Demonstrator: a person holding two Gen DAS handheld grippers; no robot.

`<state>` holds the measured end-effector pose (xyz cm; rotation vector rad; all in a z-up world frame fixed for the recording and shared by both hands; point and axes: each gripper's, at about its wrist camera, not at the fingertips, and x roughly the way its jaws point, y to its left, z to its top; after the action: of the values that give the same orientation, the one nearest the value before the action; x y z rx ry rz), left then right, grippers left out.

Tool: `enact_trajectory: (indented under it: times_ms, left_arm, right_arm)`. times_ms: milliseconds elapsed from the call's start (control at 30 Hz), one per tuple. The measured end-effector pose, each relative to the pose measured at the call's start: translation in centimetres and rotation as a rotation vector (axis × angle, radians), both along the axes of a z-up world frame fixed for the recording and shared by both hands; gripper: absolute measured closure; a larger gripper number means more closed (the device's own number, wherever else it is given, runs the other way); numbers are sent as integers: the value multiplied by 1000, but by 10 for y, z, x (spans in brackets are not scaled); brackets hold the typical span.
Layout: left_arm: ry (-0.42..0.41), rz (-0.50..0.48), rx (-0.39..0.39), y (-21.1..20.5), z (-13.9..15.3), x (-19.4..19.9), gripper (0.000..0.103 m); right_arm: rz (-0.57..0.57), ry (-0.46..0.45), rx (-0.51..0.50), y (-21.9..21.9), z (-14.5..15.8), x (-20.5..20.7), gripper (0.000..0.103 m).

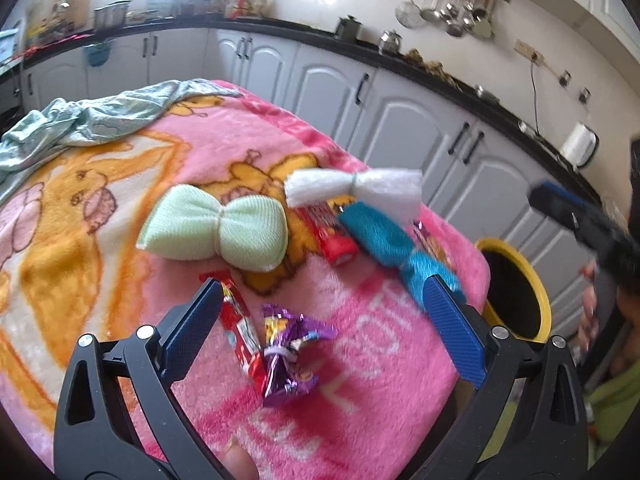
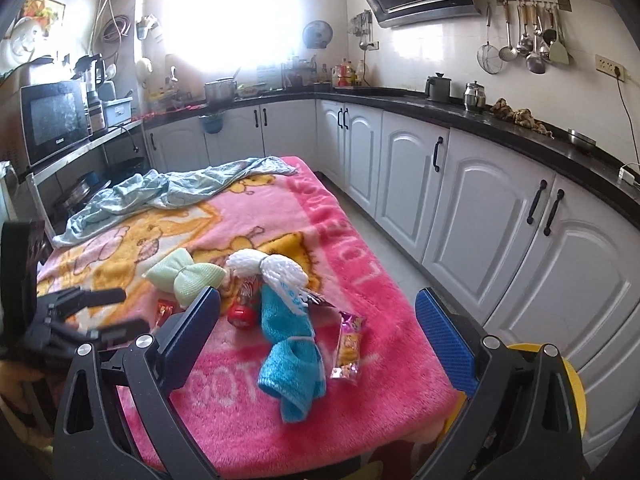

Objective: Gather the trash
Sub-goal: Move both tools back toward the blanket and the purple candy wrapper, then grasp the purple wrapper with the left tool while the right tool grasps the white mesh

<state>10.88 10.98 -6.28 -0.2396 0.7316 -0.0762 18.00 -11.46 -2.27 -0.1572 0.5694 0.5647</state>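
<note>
Left wrist view: two wrappers lie at lower centre of the frame, a purple foil wrapper (image 1: 294, 354) and, touching it on its left, a red wrapper (image 1: 240, 328). Both rest on the pink blanket (image 1: 360, 400) between the spread fingers of the left gripper (image 1: 324, 312); the jaws stand wide apart and no contact with either wrapper is seen. A further red packet (image 1: 330, 236) is noted at centre frame, partly under the blue cloth (image 1: 384, 240), with a green cloth (image 1: 212, 232) and a white cloth (image 1: 352, 192) beside it.

Right wrist view: an orange-and-pink snack packet (image 2: 348, 348) lies right of centre, just beside the blue cloth, near the blanket's right edge. The right gripper (image 2: 320, 320) is held above the blanket with jaws apart and nothing between them.

The yellow-rimmed bin (image 1: 520, 292) stands off the blanket's edge at right of the left wrist frame; its dark interior shows no contents that can be made out.

Judgement: at least four pieces of trash remain uncollected, and none is in hand. Collection is judged to be at an early stage, with the purple and red wrappers likely next.
</note>
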Motion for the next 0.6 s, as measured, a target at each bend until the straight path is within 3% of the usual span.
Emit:
enact_trajectory:
  times_ms: [33, 300, 600]
  left_arm:
    - [3, -15, 0, -1, -2, 0, 26]
    - [92, -74, 11, -8, -26, 10, 60]
    - [180, -35, 91, -9, -46, 18, 61]
  right_arm:
    - [-1, 1, 0, 1, -1, 2, 8]
    - [-1, 29, -27, 14, -16, 20, 8]
    - [12, 84, -37, 27, -35, 37, 8]
